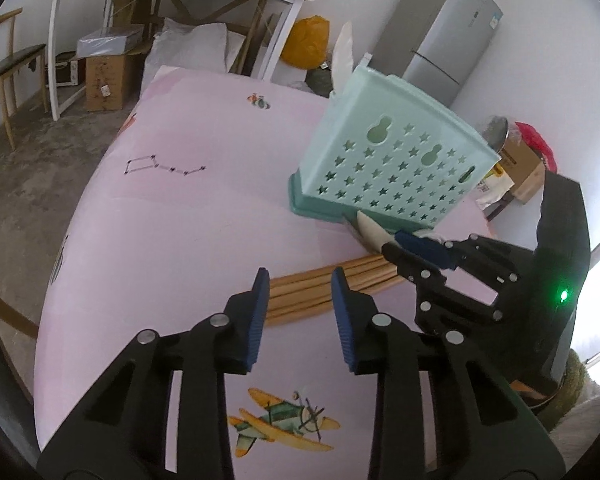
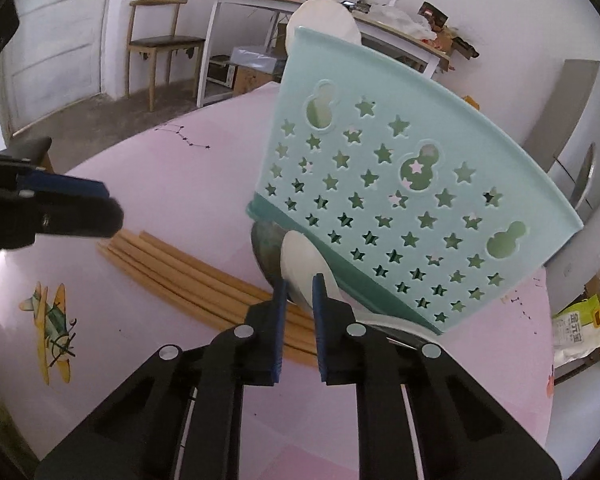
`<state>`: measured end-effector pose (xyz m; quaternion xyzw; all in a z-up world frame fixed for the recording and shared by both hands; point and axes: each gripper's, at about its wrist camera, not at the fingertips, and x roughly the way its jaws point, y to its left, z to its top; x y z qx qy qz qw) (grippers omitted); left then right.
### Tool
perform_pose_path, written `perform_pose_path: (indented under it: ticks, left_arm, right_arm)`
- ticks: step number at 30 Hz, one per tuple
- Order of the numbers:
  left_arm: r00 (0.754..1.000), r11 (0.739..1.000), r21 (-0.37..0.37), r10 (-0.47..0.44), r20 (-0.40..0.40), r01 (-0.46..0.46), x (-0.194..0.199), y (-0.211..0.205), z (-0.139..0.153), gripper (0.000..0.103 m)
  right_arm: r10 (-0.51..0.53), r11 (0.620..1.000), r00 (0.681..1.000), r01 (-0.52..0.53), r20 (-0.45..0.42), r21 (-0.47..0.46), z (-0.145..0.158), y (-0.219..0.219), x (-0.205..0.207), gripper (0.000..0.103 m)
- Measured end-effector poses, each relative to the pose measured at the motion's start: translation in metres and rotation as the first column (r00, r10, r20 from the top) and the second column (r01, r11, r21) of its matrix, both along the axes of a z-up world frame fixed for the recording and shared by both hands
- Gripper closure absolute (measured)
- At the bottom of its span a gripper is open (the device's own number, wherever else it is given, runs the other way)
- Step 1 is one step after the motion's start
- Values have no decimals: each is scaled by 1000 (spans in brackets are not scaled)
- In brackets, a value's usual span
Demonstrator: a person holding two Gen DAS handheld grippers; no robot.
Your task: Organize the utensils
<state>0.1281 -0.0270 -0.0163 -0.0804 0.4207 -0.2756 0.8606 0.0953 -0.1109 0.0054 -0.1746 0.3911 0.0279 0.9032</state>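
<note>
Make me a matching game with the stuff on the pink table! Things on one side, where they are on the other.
Things:
1. wooden chopsticks
2. white spoon
3. teal holder
4. plane picture

Places:
A. printed on the tablecloth
B. standing upright on the table
C. between the right gripper's pads
D. lying flat in a bundle

Pairs: 1-D, 2-C, 3-B, 4-A

Chopsticks (image 1: 332,284) lie on the table (image 1: 180,220) before the holder (image 1: 392,160), spoon (image 2: 300,268) between them.
</note>
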Motion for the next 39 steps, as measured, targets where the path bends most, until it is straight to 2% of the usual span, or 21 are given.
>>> perform_pose_path:
  ticks: [6, 11, 15, 18, 21, 25, 28, 30, 34, 37, 39]
  left_arm:
    - [1000, 999, -37, -10, -11, 10, 9, -5, 5, 74]
    - [998, 992, -121, -41, -50, 35, 16, -11, 6, 74]
    - [986, 974, -212, -103, -129, 75, 29, -23, 5, 75]
    - [972, 969, -231, -134, -195, 87, 41, -35, -1, 75]
    - [956, 971, -232, -126, -267, 63, 53, -44, -7, 75]
    - [941, 978, -206, -96, -324, 29, 69, -56, -14, 75]
    - [928, 990, -142, -69, -366, 18, 79, -67, -23, 76]
    - [930, 997, -73, -53, -364, 28, 82, -77, -27, 76]
    - [943, 999, 8, -34, -331, 38, 84, -82, -29, 82]
    - [940, 1000, 7, -10, -341, 13, 86, -82, -34, 91]
    - [939, 1000, -10, 7, -343, -11, 85, -79, -36, 92]
  right_arm:
    - [-10, 1000, 999, 10, 31, 2, 13, -7, -9, 99]
    - [-47, 998, 998, 44, 52, 47, 29, -20, -20, 99]
    - [-74, 994, 996, 70, 46, 79, 38, -30, -36, 100]
    - [-72, 995, 997, 69, 40, 76, 40, -31, -54, 100]
    - [-35, 998, 999, 34, 35, 47, 36, -26, -70, 99]
    - [16, 1000, 1000, -16, 24, 14, 24, -14, -84, 99]
    - [41, 999, 999, -41, 30, -9, 18, -9, -89, 100]
    - [53, 999, 998, -53, 33, 0, 15, -8, -91, 99]
    - [80, 997, 996, -80, 39, 0, 9, -7, -95, 99]
    - [101, 995, 994, -102, 37, 10, 5, -6, -99, 100]
    - [117, 993, 992, -117, 38, 7, 2, -7, -101, 99]
